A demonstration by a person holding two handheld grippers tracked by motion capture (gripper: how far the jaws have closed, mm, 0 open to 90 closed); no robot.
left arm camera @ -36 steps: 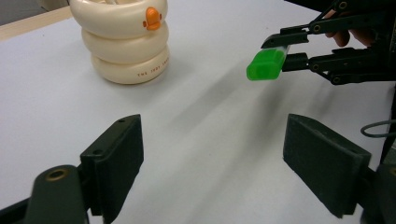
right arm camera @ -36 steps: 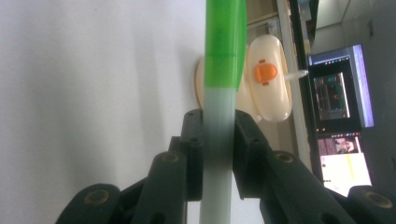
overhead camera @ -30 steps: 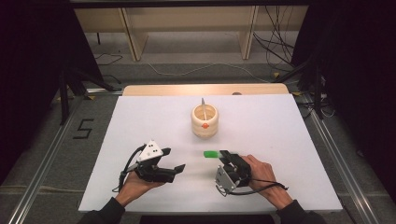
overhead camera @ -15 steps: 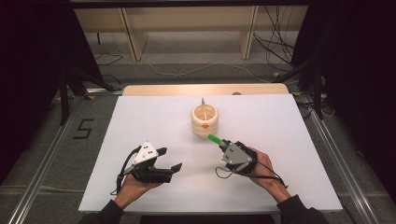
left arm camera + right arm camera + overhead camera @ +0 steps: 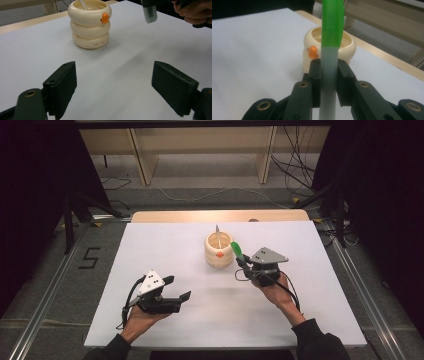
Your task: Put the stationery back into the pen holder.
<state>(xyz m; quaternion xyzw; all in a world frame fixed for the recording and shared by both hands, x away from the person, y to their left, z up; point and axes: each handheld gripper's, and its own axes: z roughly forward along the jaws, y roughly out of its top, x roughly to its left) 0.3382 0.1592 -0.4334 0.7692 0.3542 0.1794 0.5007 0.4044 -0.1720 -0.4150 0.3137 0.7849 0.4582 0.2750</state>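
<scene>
The green-tipped stick (image 5: pixel 331 50) is off the desk (image 5: pixel 165 245) now: a second ago it lay flat on the white sheet in front of your right hand, and since then you have lifted it and carried it up to the cup (image 5: pixel 219 250). In the high view its green end (image 5: pixel 236 250) hangs just beside the cup's right rim, tilted toward it. Your right gripper (image 5: pixel 329 75) is pinching the pale lower part of the stick, jaws pressed in on both sides, with the green end pointing up and forward over the cup's mouth in the right gripper view.

That puts you, by the look of it, at the point of dropping the stick into the cup, where a thin white stick (image 5: pixel 217 231) already stands. Keep the grip firm until the tip is over the opening; the cup is light-looking and a knock on the rim could shift it.

Your left gripper (image 5: pixel 167 290) rests low near the front of the desk, jaws spread wide and holding nothing, much where it was a second ago.
</scene>
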